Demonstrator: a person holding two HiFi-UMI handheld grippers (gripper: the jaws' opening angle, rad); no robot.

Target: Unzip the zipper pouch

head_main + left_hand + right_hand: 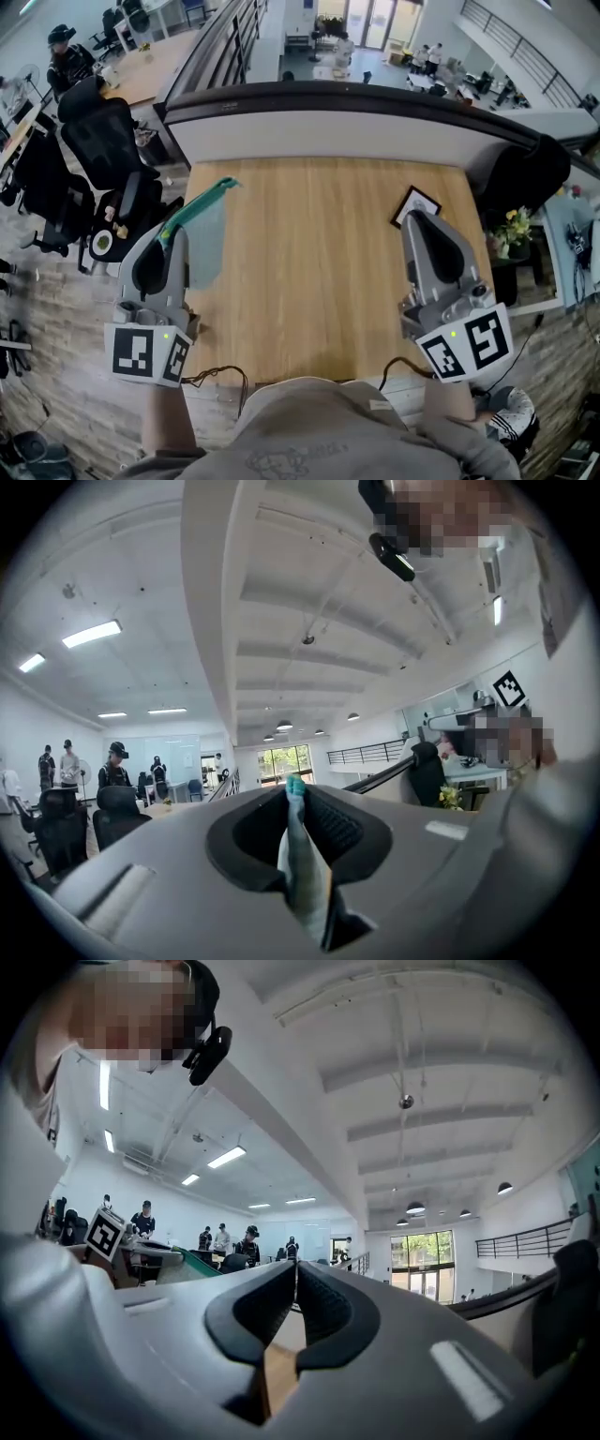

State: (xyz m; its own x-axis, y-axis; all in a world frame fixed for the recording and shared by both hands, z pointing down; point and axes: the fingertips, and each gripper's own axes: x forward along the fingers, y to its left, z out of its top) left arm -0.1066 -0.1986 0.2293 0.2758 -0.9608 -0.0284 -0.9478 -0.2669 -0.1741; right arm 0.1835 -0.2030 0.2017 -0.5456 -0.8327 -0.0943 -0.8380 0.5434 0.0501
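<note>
My left tool (167,242) is gripping the zipper pouch (204,234) above the worktop (309,272), right tool (419,217) clamped empty — I'd guess the zip's still unpulled.

A light wood-grain desk (309,281) fills the middle of the head view, its top almost bare. A single small white card with a black border (415,204) lies flat near the far right corner, turned cornerwise to the desk's right edge.
</note>
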